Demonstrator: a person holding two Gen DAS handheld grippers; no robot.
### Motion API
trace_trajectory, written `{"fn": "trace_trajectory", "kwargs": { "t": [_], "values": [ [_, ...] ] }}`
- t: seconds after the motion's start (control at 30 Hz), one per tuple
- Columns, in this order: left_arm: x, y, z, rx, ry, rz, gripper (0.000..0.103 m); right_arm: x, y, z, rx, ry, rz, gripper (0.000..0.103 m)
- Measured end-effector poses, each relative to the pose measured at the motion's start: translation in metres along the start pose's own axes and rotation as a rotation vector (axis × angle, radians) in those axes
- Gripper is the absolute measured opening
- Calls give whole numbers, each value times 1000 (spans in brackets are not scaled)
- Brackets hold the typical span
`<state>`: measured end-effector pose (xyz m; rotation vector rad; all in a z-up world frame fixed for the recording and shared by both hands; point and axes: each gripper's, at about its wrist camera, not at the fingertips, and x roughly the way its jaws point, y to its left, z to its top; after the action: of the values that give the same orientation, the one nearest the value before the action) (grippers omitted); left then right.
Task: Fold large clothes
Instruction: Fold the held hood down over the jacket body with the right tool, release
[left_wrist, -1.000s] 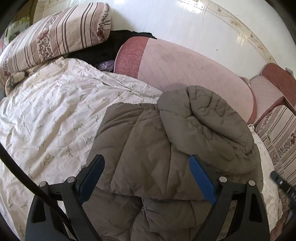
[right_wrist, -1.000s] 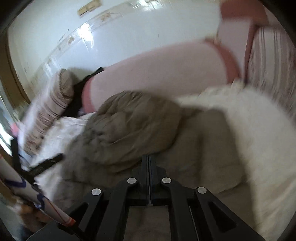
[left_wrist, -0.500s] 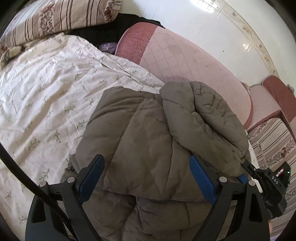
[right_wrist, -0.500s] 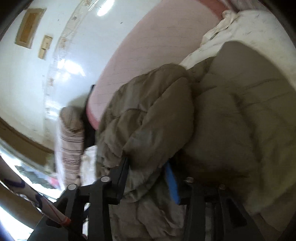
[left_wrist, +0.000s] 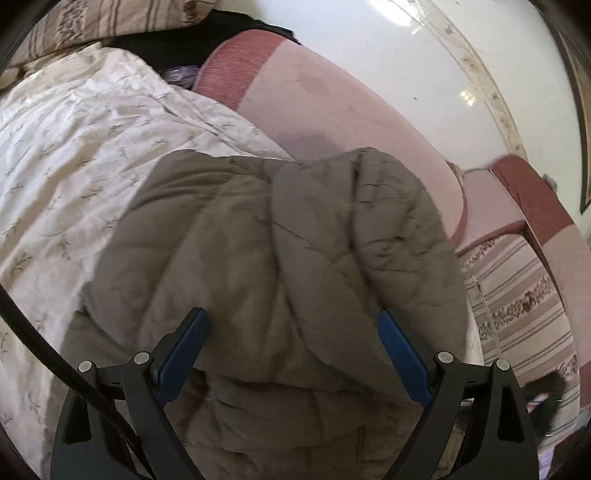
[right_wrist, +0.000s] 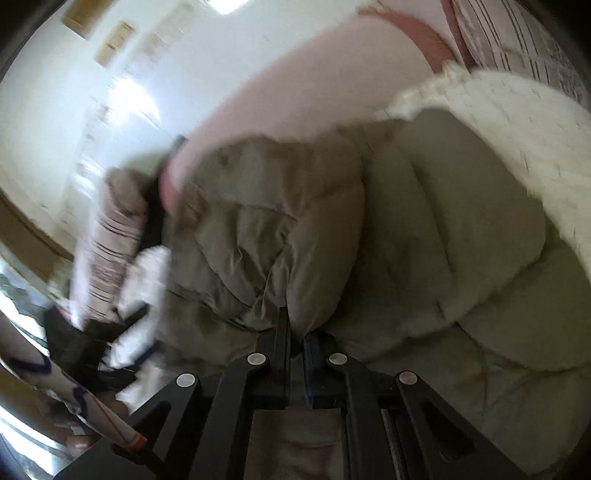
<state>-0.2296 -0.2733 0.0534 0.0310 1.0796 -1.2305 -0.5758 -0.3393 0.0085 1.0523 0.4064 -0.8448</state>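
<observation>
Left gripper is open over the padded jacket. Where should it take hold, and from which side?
Probably the near folded edge of the jacket, where the upper layer ends in a thick rounded lip between the left gripper fingers. Come from above and the near side, one pad over and one under. The right gripper looks shut on a fold.

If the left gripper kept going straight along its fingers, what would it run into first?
Most likely the grey-brown puffer jacket: the open left gripper points down onto its folded bulk, which fills the view between the fingers. How close it is remains unclear.

Bed (left_wrist: 332, 122): floral quilt (left_wrist: 74, 155) spread over it, puffy jacket (left_wrist: 280, 236) on quilt.
</observation>
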Motion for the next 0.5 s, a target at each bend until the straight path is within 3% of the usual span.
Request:
{"fn": "trace_trajectory", "kwargs": {
  "t": [0.1,0.2,0.27,0.4,0.43,0.5],
  "values": [
    [11,-21,-10,113,-13,67,92,10,-13,-4,20,30,-4,5],
    [34,-39,-22,262,-2,290,92,6,-6,-5,-15,22,-25,5],
    [45,-45,-29,321,7,375,92,6,-5,-5,-23,29,-32,5],
    [49,-44,-33,351,23,407,93,6,-3,-1,-24,44,-54,8],
    [49,-44,-32,349,27,406,94,7,0,3,-28,41,-66,15],
    [52,-41,-30,339,34,407,94,0,5,7,-43,15,-92,17]
  ]
}}
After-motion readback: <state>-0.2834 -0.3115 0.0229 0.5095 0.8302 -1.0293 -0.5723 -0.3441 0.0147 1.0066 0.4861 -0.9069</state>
